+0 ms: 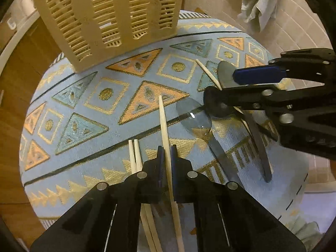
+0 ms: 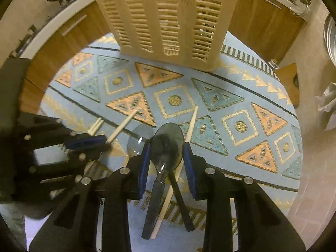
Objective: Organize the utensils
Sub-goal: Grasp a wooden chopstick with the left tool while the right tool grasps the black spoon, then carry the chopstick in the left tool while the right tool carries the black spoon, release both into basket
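My left gripper (image 1: 167,153) is shut on a pale wooden chopstick (image 1: 162,117), which sticks out forward over the patterned blue cloth (image 1: 88,96). Two more chopsticks (image 1: 134,155) lie just to its left. In the right wrist view my right gripper (image 2: 167,160) has its blue pads (image 2: 145,161) against both sides of a dark spoon's bowl (image 2: 167,142), shut on it. A second, translucent spoon (image 2: 135,141) lies left of it, and a loose chopstick (image 2: 192,124) runs under the jaws. The left gripper (image 2: 105,143) shows at the left there.
A cream slotted utensil basket (image 1: 109,14) stands upright at the far edge of the cloth, also seen in the right wrist view (image 2: 168,21). A crumpled grey rag (image 1: 258,6) lies on the tiled floor beyond. Wooden cabinets (image 2: 262,16) stand behind the table.
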Motion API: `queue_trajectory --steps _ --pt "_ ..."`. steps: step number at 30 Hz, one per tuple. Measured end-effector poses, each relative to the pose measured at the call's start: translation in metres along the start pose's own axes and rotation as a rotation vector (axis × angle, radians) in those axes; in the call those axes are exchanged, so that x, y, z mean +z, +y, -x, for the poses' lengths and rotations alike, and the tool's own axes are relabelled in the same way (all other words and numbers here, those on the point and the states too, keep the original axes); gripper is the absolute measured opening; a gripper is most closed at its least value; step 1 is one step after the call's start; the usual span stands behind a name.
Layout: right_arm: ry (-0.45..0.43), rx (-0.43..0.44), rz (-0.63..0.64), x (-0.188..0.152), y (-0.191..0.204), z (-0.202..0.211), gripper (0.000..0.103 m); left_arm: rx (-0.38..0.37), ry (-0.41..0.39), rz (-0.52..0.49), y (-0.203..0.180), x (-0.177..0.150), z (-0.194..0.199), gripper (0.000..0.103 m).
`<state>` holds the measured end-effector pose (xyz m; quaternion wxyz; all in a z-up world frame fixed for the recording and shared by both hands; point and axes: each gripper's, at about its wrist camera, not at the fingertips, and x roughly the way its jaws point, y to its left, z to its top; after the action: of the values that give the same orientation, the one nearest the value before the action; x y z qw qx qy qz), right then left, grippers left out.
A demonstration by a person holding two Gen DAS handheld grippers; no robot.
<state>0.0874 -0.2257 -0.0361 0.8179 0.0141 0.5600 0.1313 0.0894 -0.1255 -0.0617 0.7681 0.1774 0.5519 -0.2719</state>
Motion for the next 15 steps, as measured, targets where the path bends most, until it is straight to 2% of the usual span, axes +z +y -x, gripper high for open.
queue_trajectory --steps 4,8,10,12,15 --pt "-0.076 0.067 0.013 -0.01 -0.011 0.022 0.028 -0.014 -0.104 0.067 0.003 -0.006 0.008 0.003" --pt "-0.205 0.139 0.038 -0.022 -0.017 0.051 0.028 -0.105 -0.319 0.174 0.019 -0.017 0.042 0.003" --pt "-0.293 0.195 0.039 -0.031 -0.018 0.07 0.028 -0.12 -0.407 0.212 0.024 -0.021 0.061 0.003" --pt "-0.354 0.223 0.03 -0.034 -0.019 0.084 0.028 -0.117 -0.487 0.22 0.022 -0.02 0.078 0.003" --pt "-0.467 0.267 0.017 -0.032 -0.02 0.111 0.028 -0.066 -0.616 0.22 0.018 -0.021 0.107 0.003"
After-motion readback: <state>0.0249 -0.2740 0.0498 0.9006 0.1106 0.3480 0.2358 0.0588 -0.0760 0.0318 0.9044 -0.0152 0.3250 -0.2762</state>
